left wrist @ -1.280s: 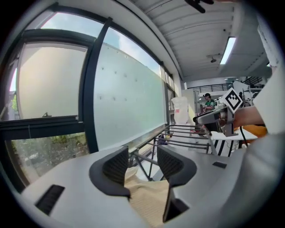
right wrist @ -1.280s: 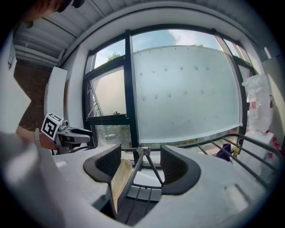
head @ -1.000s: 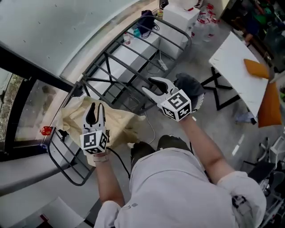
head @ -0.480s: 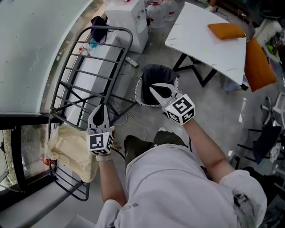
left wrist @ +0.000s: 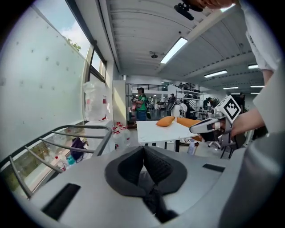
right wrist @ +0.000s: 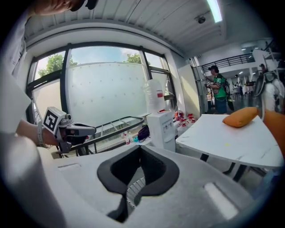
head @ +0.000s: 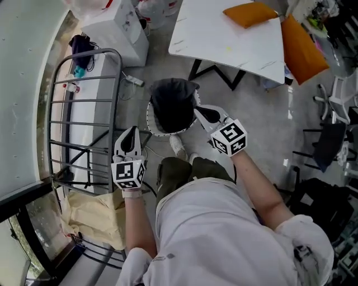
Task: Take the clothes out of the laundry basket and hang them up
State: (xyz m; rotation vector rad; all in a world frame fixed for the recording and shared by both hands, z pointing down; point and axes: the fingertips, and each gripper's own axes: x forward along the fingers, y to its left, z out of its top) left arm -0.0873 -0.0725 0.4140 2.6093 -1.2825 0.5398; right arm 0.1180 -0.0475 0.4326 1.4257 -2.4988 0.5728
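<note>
The round laundry basket (head: 152, 118) has a white perforated rim and stands on the floor, holding dark clothes (head: 172, 103). My right gripper (head: 198, 110) hovers at its right rim, shut and empty. Level with the basket's lower left, my left gripper (head: 132, 132) is also shut and empty, over the edge of the grey drying rack (head: 84, 100). A cream cloth (head: 95, 215) hangs on the rack's near end. In the left gripper view the pads (left wrist: 143, 149) meet with nothing between them. The right gripper view shows closed pads (right wrist: 139, 149) and a bit of basket rim (right wrist: 132, 190) below.
A white table (head: 229, 39) with an orange cushion (head: 250, 14) stands beyond the basket, an orange seat (head: 302, 42) at its right. A white appliance (head: 114, 31) and bottles sit by the rack's far end, where a dark purple item (head: 80, 44) hangs. People stand far off.
Both grippers went from open to shut and swung away from the cream cloth on the rack toward the laundry basket. The basket is now right in front of them.
</note>
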